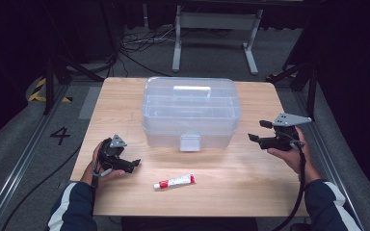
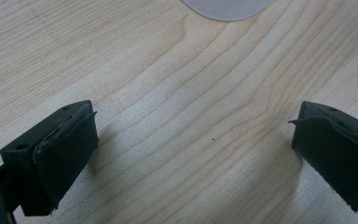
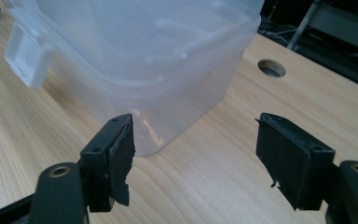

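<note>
The box (image 1: 191, 111), a clear plastic case with a closed lid, a moulded white handle on top and a latch tab (image 1: 190, 142) on its near face, was placed at the centre of the table (image 1: 250, 178), slightly toward 12 o'clock. In the right gripper view its near corner was seen just beyond the jaws, with the walls cloudy and no contents to be made out. The right gripper (image 1: 260, 131) was held above the table at 3 o'clock of the box, aimed at its side, with the jaws spread wide and nothing between them; box and pads were apart. The left gripper (image 1: 134, 164) was rested low at 8 o'clock of the box, likewise released and empty, over bare wood. A tube (image 1: 175, 181) with a red cap was left lying at 6 o'clock, near the front edge, untouched. The step in hand was judged to be the approach to the box, probably for opening it. For the next move, the box would need to be steadied from 3 o'clock and the latch tab lifted.
</note>
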Available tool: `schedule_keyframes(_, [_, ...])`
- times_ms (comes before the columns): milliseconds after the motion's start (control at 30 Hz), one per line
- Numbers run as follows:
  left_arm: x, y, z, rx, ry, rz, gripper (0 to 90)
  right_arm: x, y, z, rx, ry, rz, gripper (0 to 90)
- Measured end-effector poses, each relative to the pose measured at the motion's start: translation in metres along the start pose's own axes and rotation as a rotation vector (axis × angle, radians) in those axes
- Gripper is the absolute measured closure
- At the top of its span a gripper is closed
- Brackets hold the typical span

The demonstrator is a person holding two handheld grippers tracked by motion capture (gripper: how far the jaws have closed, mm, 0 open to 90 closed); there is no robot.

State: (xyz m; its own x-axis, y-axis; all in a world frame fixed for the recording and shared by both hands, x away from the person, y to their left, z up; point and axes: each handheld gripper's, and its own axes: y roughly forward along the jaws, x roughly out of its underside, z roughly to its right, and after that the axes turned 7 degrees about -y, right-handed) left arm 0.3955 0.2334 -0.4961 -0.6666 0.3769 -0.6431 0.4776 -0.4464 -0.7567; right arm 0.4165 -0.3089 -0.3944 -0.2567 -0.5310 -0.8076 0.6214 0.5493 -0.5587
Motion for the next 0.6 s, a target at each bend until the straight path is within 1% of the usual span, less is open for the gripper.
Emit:
schedule_keyframes(200, [0.0, 0.0, 0.0, -0.001, -0.001, 0.0, 0.6, -0.02, -0.002, -0.001, -0.004, -0.016, 0.03, 28.6])
schedule_keyframes(300, [0.0, 0.0, 0.0, -0.001, -0.001, 0.0, 0.6, -0.025, -0.003, -0.001, -0.007, -0.016, 0.04, 29.5])
schedule_keyframes(333, [0.0, 0.0, 0.0, -0.001, -0.002, 0.0, 0.6, -0.029, -0.003, -0.001, -0.004, -0.023, 0.047, 29.9])
schedule_keyframes(433, [0.0, 0.0, 0.0, -0.003, 0.001, 0.0, 0.6, -0.039, -0.004, -0.002, -0.001, -0.043, 0.047, 29.9])
schedule_keyframes(567, [0.0, 0.0, 0.0, -0.004, 0.001, 0.0, 0.6, -0.054, -0.008, -0.001, 0.001, -0.056, 0.067, 30.0])
schedule_keyframes(600, [0.0, 0.0, 0.0, -0.004, 0.001, 0.0, 0.6, -0.054, -0.008, -0.001, 0.001, -0.056, 0.067, 30.0])
